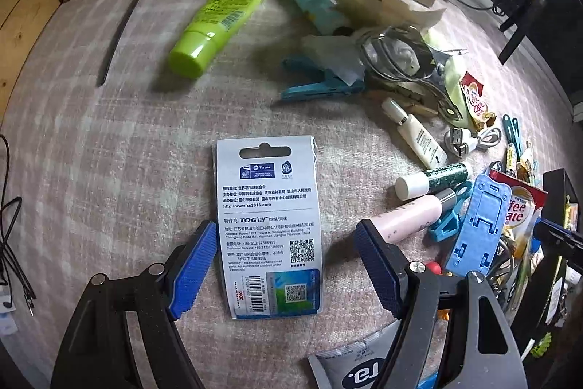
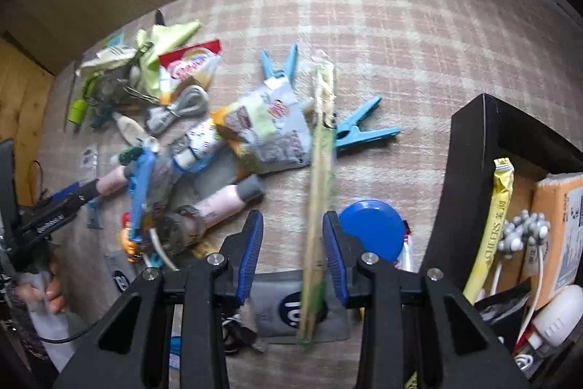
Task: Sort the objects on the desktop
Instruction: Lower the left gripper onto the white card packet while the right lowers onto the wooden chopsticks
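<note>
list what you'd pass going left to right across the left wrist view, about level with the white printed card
black cables → white printed card → pink tube → blue plastic stand → red coffee creamer packet → black box

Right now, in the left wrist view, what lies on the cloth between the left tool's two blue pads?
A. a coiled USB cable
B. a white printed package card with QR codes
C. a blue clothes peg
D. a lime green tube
B: the white package card lies flat between the pads of the open left tool, untouched by either; the lime green tube lies farther off.
</note>
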### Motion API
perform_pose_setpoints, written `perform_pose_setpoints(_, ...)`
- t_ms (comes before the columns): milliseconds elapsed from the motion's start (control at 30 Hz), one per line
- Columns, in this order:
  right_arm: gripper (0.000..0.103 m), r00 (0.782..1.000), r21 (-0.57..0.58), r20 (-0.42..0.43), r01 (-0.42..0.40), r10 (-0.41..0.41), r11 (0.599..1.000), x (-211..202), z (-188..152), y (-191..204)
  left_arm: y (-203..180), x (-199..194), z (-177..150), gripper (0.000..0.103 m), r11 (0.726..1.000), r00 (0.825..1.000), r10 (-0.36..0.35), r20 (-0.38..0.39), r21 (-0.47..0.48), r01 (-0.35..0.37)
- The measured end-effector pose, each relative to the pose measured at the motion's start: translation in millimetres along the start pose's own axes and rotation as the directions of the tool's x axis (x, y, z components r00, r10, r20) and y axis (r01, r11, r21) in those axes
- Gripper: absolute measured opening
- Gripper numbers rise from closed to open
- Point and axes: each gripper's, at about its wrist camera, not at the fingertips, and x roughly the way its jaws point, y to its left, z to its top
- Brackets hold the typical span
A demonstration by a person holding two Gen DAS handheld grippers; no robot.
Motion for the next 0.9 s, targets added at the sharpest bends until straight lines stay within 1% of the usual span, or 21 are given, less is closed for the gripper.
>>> perform_pose_setpoints(67, 0.033, 1.0, 0.003, -0.015, 0.006, -0.006, 1.0, 6, 3, -5, 7, -1, -2, 0.075, 1.0, 1.0, 0.011, -0.001, 0.012, -0.011)
perform_pose_setpoints(200, 0.033, 1.0, 0.005, -0.025, -0.007, 0.007, 1.0, 10, 2, -3, 2, 1, 0, 0.075, 1.0, 1.0, 0.021, 0.0, 0.017, -0.021)
perform_pose_setpoints(333, 0.033, 0.999, -0.019, -0.05, 0.012, -0.013, 1.0, 23, 2, 12, -4, 2, 0, 0.074, 0.999, 1.0, 0.03, 0.003, 0.031, -0.03)
perform_pose_setpoints(400, 0.033, 0.999, -0.029, -0.038, 0.022, -0.023, 0.999, 23, 3, 17, -5, 2, -1, 0.074, 0.998, 0.999, 0.04, 0.006, 0.042, -0.04)
perform_pose_setpoints(433, 0.031, 0.999, -0.032, -0.03, 0.029, -0.03, 0.999, 23, 3, 19, -8, 1, -3, 0.072, 0.998, 0.999, 0.047, 0.009, 0.044, -0.047)
perform_pose_setpoints(467, 0.027, 0.999, -0.037, -0.028, 0.038, -0.039, 0.999, 23, 3, 20, 4, 0, 5, 0.071, 0.997, 0.998, 0.055, 0.012, 0.048, -0.055)
perform_pose_setpoints(500, 0.021, 0.998, -0.046, -0.025, 0.05, -0.051, 0.998, 23, 2, 22, 4, -1, 5, 0.069, 0.997, 0.998, 0.061, 0.017, 0.05, -0.062)
perform_pose_setpoints(533, 0.017, 0.998, -0.05, -0.026, 0.056, -0.057, 0.997, 25, 11, 35, 4, -1, 5, 0.067, 0.997, 0.998, 0.062, 0.021, 0.052, -0.063)
perform_pose_setpoints(567, 0.013, 0.998, -0.049, -0.029, 0.052, -0.053, 0.997, 26, 5, 36, 7, -2, 3, 0.066, 0.996, 0.997, 0.067, 0.025, 0.054, -0.068)
perform_pose_setpoints(600, 0.01, 0.998, -0.044, -0.026, 0.052, -0.053, 0.998, 25, 4, 35, 8, -3, 2, 0.062, 0.996, 0.997, 0.072, 0.03, 0.057, -0.074)
perform_pose_setpoints(633, 0.009, 0.998, -0.041, -0.023, 0.052, -0.053, 0.998, 25, 2, 35, 22, -8, -3, 0.059, 0.996, 0.997, 0.07, 0.035, 0.059, -0.072)
perform_pose_setpoints(700, 0.008, 0.999, -0.039, -0.016, 0.05, -0.05, 0.998, 21, -2, 31, 25, -10, -4, 0.053, 0.995, 0.997, 0.071, 0.043, 0.061, -0.073)
perform_pose_setpoints(900, 0.007, 1.0, -0.032, -0.004, 0.028, -0.028, 0.999, 11, -18, 26, 41, -14, -14, 0.053, 0.998, 0.997, 0.051, 0.051, 0.032, -0.053)
